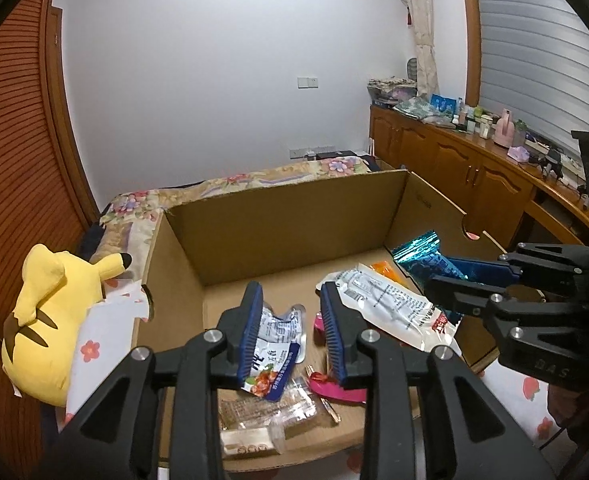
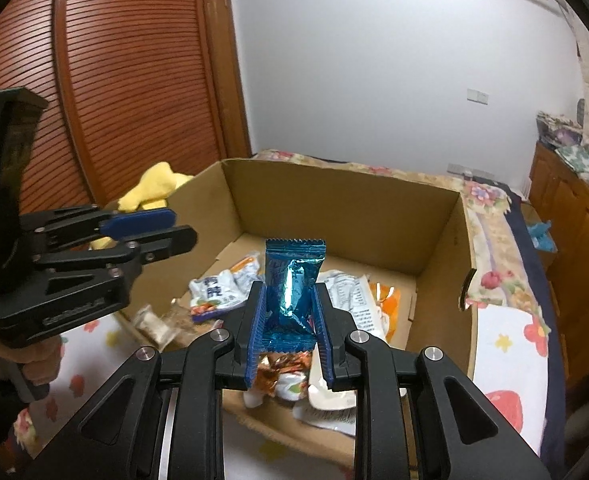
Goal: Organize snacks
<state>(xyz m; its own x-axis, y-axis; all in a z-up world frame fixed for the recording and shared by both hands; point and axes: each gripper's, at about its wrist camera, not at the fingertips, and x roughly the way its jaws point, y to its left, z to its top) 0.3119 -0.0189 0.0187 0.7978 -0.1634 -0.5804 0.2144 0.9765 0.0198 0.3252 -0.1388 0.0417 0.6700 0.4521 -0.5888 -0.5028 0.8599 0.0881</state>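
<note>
An open cardboard box (image 1: 294, 232) (image 2: 334, 216) lies on a floral bed and holds several snacks. My right gripper (image 2: 290, 288) (image 1: 440, 274) is shut on a shiny blue foil packet (image 2: 294, 276) (image 1: 418, 252), which stands upright above the box's right half. My left gripper (image 1: 290, 292) (image 2: 182, 228) hovers over the box's left half with its pads apart. A white and blue snack packet (image 1: 274, 340) (image 2: 214, 292) shows between its fingers, low in the box, and the pads do not press on it. On the box floor lie a long white packet (image 1: 394, 308), an orange packet (image 1: 386, 270), a pink wrapper (image 1: 334, 392) and clear-wrapped biscuits (image 1: 262, 412).
A yellow plush toy (image 1: 50, 320) (image 2: 154, 188) lies on the bed left of the box. A wooden cabinet (image 1: 474, 168) crowded with small items runs along the right wall. A slatted wooden door (image 2: 114, 80) stands on the left. A hand (image 2: 34, 364) holds the left gripper.
</note>
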